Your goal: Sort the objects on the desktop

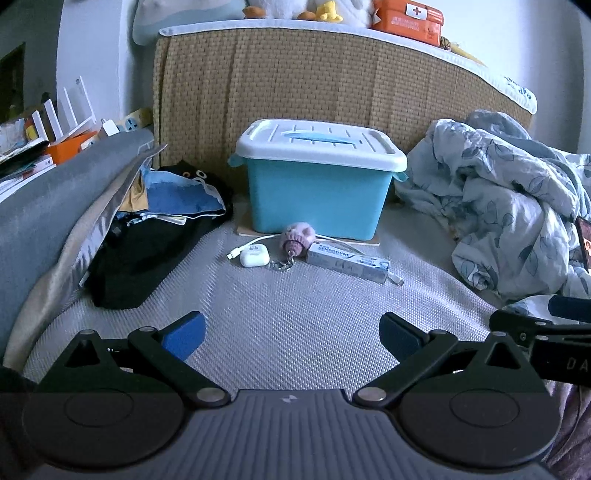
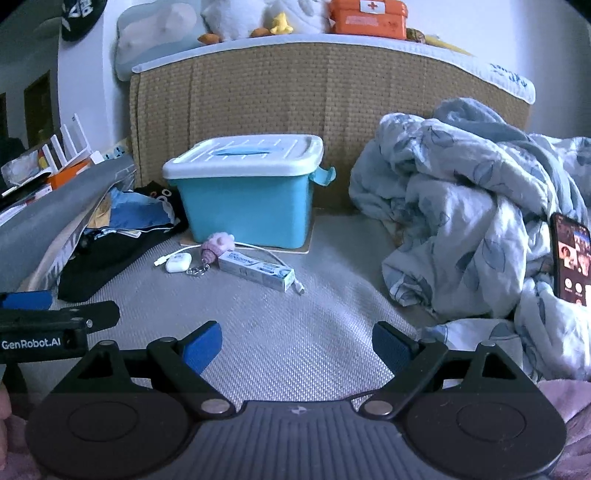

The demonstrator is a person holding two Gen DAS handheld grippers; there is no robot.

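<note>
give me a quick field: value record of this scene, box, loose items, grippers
surface: woven grey mat
box: blue storage box, white lid shut
loose items: earbud case, pink keychain, toothpaste box, white cable, all in front of the box
left gripper: open, empty
right gripper: open, empty
right side: crumpled blanket, lit phone

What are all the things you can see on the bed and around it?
storage box: one, blue with white lid shut, by the woven headboard
toothpaste box: one, pale grey-blue, lying in front of the storage box
plush keychain: one, pink, beside the toothpaste box
earbud case: one, white, left of the keychain
cable: one, white, running behind these things
quilt: one, pale blue leaf print, bunched on the right
phone: one, screen lit, against the quilt
clothes: a dark and blue pile, left
first-aid kit: one, orange, atop the headboard
left gripper: open, empty
right gripper: open, empty
</note>
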